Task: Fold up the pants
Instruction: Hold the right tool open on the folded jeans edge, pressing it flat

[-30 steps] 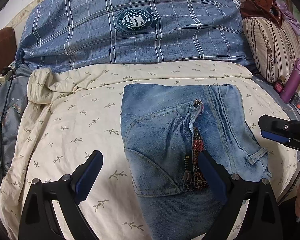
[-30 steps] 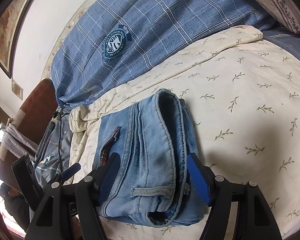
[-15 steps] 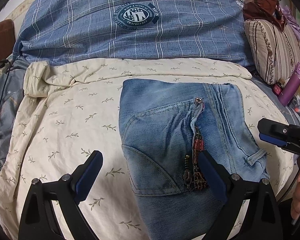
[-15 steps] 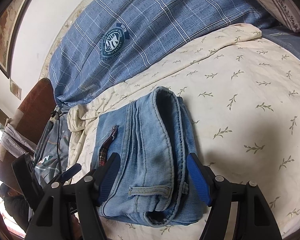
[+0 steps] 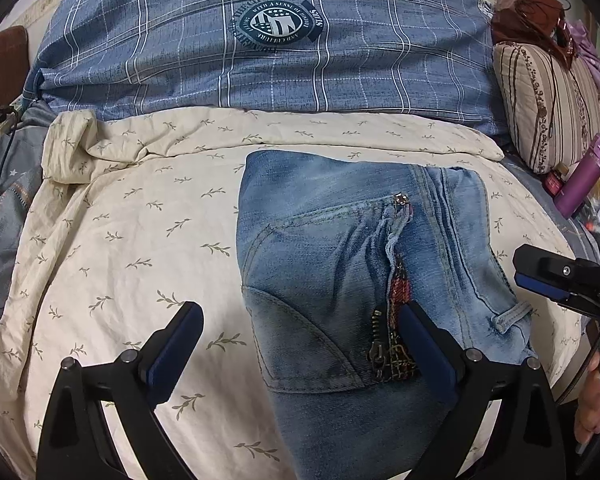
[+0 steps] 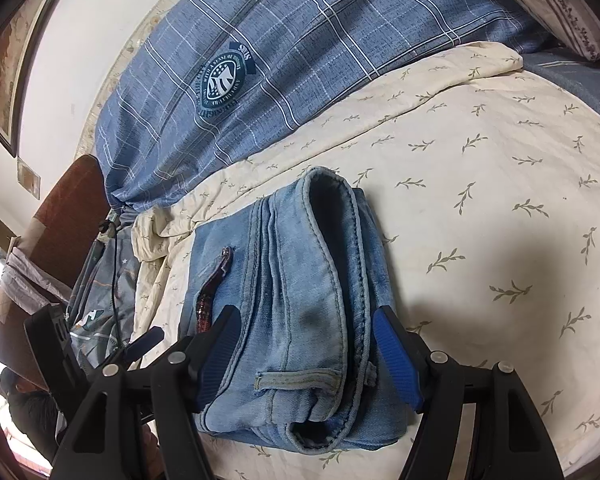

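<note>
The folded blue jeans [image 5: 340,272] lie on the cream leaf-print sheet [image 5: 120,240], zipper and fly facing up. My left gripper [image 5: 298,320] is open just above the near end. Its right finger hangs over the zipper and its left finger over bare sheet. In the right wrist view the jeans [image 6: 300,280] show their stacked waistband end with a belt loop. My right gripper [image 6: 306,330] is open and straddles that end without pressing on it. From the left wrist view the right gripper [image 5: 540,276] sits just off the jeans' right edge.
A blue plaid quilt [image 5: 260,48] is bunched along the far side of the bed. A striped pillow [image 5: 548,100] and a purple bottle [image 5: 584,176] lie at the right. A cable and power strip [image 5: 0,124] are at the left edge. A hand [image 5: 588,400] shows at lower right.
The left wrist view has rolled slightly, so the bed sits a little differently in frame. The jeans have not moved and both grippers keep the same opening.
</note>
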`<action>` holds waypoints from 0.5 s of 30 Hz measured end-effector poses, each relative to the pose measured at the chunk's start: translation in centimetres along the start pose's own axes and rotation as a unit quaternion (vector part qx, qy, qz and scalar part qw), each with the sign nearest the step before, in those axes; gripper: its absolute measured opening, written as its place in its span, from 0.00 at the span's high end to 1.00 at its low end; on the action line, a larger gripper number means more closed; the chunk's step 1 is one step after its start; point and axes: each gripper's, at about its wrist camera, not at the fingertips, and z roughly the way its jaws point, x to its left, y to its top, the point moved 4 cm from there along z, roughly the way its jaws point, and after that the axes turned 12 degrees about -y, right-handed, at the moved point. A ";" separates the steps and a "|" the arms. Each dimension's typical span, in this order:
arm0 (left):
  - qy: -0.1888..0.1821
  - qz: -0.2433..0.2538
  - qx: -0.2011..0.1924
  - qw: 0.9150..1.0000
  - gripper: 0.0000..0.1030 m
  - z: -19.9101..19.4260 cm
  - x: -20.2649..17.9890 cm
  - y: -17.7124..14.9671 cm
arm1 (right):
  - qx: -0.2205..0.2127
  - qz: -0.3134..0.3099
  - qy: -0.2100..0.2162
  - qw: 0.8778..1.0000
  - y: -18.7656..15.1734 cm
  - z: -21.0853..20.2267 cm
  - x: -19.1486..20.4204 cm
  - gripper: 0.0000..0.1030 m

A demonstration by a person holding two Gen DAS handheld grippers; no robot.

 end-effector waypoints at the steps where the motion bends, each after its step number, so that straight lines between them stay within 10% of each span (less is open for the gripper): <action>1: -0.001 0.000 0.000 1.000 0.05 0.0 0.0 0.1 | 0.001 0.000 -0.001 1.000 0.0 0.0 0.0 0.30; 15: -0.019 -0.009 -0.028 0.999 0.05 -2.5 2.3 2.2 | 0.009 0.034 -0.001 0.999 1.2 1.1 -1.7 0.30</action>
